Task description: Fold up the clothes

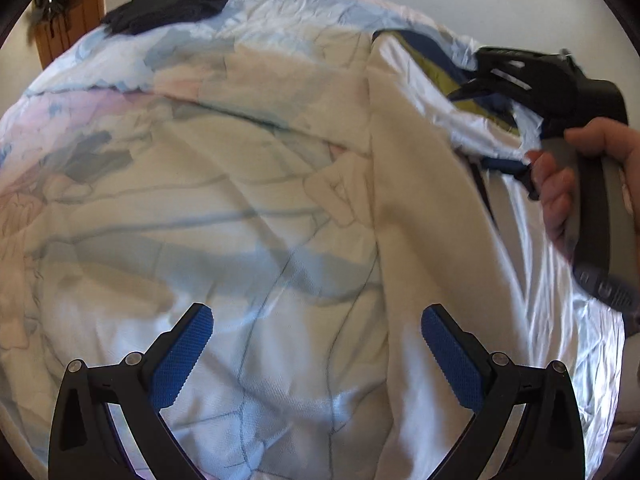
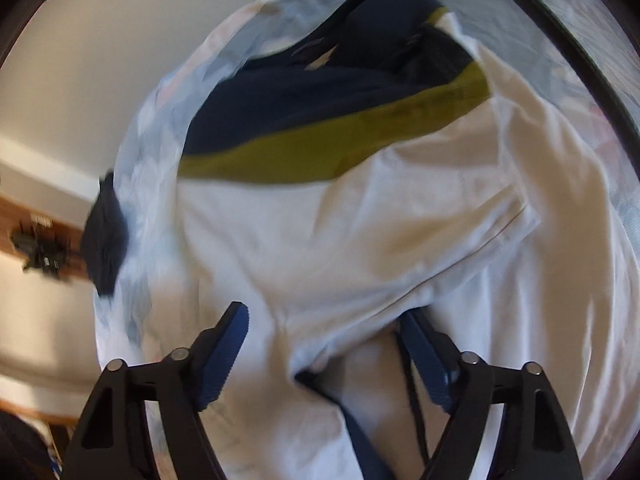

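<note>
We see a soft white garment [image 2: 360,232] with navy and olive-green panels lying crumpled on a glossy, pale printed bedcover [image 1: 180,184]; a dark folded cloth [image 1: 172,0] sits at the cover's far edge. Our left gripper [image 1: 316,352] hovers over the cover, its ribbed blue pads [image 1: 180,360] spread wide and empty. Our right gripper [image 2: 324,356], gripped by a hand [image 1: 560,184], stands wide too, white fabric bunched between its pads without being pinched.

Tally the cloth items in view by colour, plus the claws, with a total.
White garment with navy-and-olive panel: 1
Dark folded garment: 1
Pale printed bedcover: 1
Claws, left claw and right claw, both open: 2
Total: 5
</note>
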